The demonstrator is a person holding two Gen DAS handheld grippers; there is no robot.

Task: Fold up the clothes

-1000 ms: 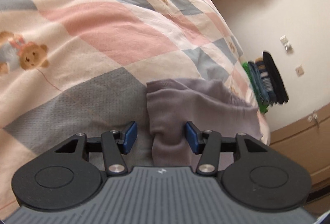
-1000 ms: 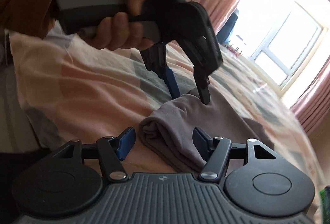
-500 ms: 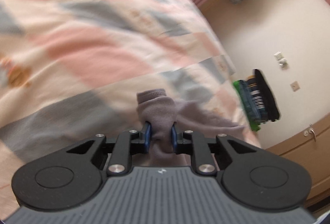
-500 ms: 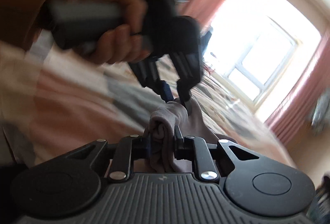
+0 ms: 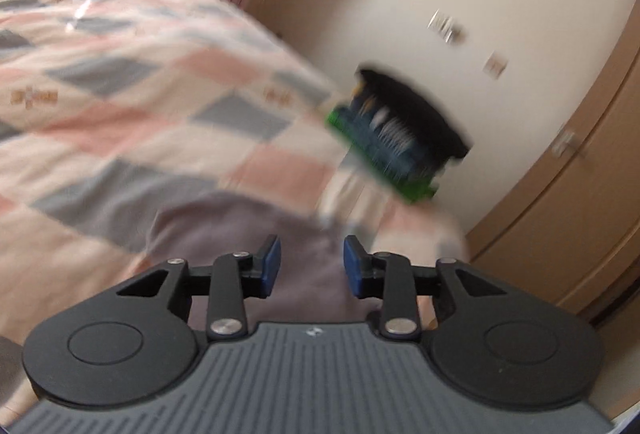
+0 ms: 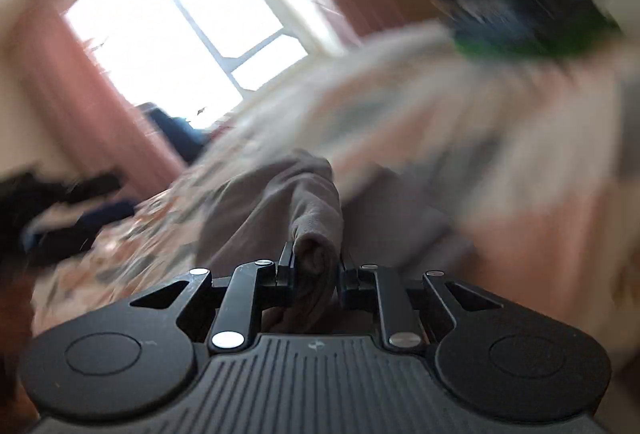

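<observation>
The bed [image 5: 120,122] takes up most of the room in view. It is covered by a quilt checked in pink, grey and cream, and it serves as the folding surface. A bright window [image 6: 192,26] with pink curtains stands beyond its far side. A wooden wardrobe door [image 5: 580,174] is off to one side.

At the far corner of the bed, against the wall, sits a stack of folded clothes [image 5: 396,138] in black, blue and green. In my judgement, finished pieces are set there to keep the middle of the quilt free for work.

The piece in hand is a grey garment [image 6: 280,202]. It lies on the quilt at the near edge, well short of the stack, already doubled into a thick bundle. Both views are blurred, so finer creases cannot be made out.

The right gripper [image 6: 316,270] has just been closing. Its jaws are now clamped on a rolled fold of the grey garment, which bulges up between them. I judge this grip is meant to carry that edge across or lift the bundle.

The left gripper [image 5: 312,266] has just been opening. Its blue pads [image 5: 272,262] stand apart over the grey cloth and do not appear to pinch it.
</observation>
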